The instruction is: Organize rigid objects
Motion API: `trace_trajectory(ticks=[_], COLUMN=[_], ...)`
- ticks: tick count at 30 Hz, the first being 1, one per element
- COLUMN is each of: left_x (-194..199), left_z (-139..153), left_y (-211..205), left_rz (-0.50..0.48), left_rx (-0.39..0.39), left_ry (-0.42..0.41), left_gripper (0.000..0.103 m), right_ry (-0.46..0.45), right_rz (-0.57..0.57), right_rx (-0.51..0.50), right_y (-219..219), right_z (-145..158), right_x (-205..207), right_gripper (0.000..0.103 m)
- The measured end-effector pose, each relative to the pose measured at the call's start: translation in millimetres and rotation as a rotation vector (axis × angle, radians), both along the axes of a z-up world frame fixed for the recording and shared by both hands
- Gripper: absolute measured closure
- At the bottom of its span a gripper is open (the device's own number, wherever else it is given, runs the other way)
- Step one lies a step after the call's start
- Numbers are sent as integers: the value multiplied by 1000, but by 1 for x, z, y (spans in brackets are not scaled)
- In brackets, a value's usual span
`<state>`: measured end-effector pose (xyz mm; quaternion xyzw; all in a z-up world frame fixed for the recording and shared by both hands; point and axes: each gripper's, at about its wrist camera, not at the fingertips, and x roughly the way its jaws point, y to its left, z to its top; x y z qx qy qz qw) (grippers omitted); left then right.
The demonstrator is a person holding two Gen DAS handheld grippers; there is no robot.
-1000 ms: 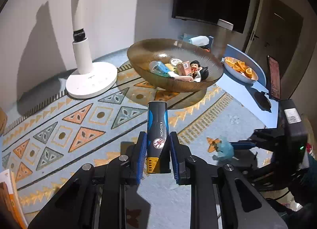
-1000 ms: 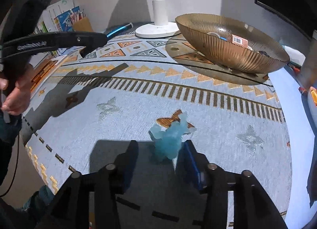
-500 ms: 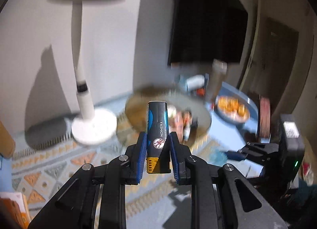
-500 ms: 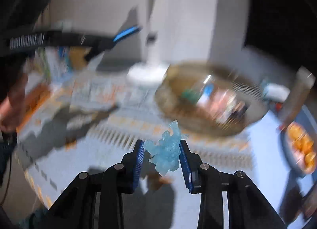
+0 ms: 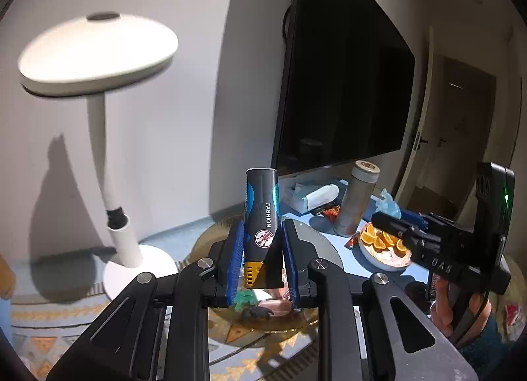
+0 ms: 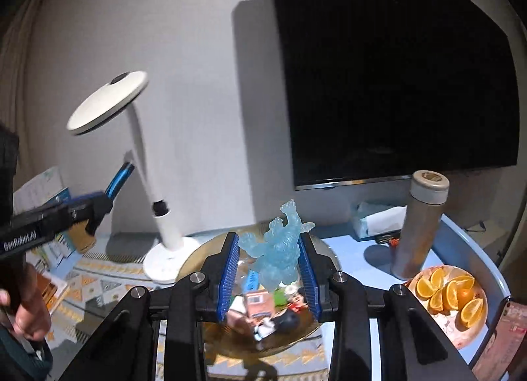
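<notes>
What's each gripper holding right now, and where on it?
Left gripper: dark FASHION tube, clamped near its lower end. Right gripper: translucent blue figurine, clamped at its sides.

A round table with a pale blue top [image 6: 461,239] is seen, partly covered by a patterned cloth [image 6: 108,282] of triangles and stripes. On the cloth, an amber glass bowl [image 6: 197,256] is set at the centre, with a white lamp's base [image 6: 164,262] at about ten o'clock from it. On the bare blue surface, a grey flask [image 6: 418,226] stands upright at two o'clock, a tissue pack [image 6: 375,219] lies behind it, and a plate of orange slices [image 6: 451,295] rests at three o'clock.
</notes>
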<state>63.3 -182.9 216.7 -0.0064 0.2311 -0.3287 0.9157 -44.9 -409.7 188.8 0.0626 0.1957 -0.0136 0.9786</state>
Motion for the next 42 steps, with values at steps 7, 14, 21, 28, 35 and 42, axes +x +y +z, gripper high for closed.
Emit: trace_trajectory(ticks=[7,14,21,28,35,42], left_x=[35,63,65,43,-9,-64], left_z=[-32,-87,-86,-53,-16,-2], left_y=[-17,-39,-28,-1,36,82], left_rz=[-5,-21,20,26,56,113], left_rx=[19,63,-15,-34,7,29], left_ry=[83,203,179,123,31,-29], left_gripper=[83,83,13,14,14,13], right_ry=[9,194,216,197,156,150], right_rz=[-46,-132,-122,-95,-1,154], right_rx=[10,21,32,92,46,17], right_y=[-26,-40,-48,-38,18,91], right_z=[-4,-44,-54,-37,-5,-1], right_x=[22,70,79,60,21,-11], right_gripper=[68,68,41,41,40,40])
